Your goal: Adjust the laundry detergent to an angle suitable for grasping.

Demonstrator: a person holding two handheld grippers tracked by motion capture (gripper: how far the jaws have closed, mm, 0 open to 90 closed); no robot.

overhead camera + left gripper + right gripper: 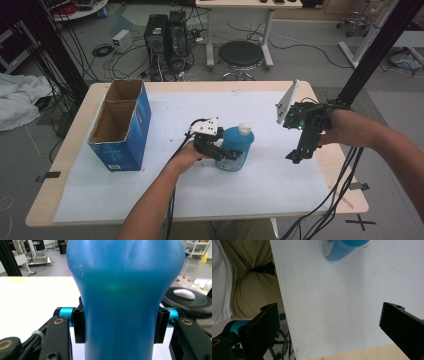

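The left gripper point(223, 150) has its jaws clamped on the blue bottle point(235, 146) mid-table, so the grab looks done and the carry remains, perhaps to the open box point(121, 127) at nine o'clock, while the right gripper point(295, 156) hangs open at three o'clock.

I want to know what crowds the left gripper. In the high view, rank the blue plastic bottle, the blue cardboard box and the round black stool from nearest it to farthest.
1. The blue plastic bottle with a white cap, clamped in the left gripper at mid-table.
2. The open blue cardboard box, on the table's left part.
3. The round black stool, on the floor beyond the table's far edge.
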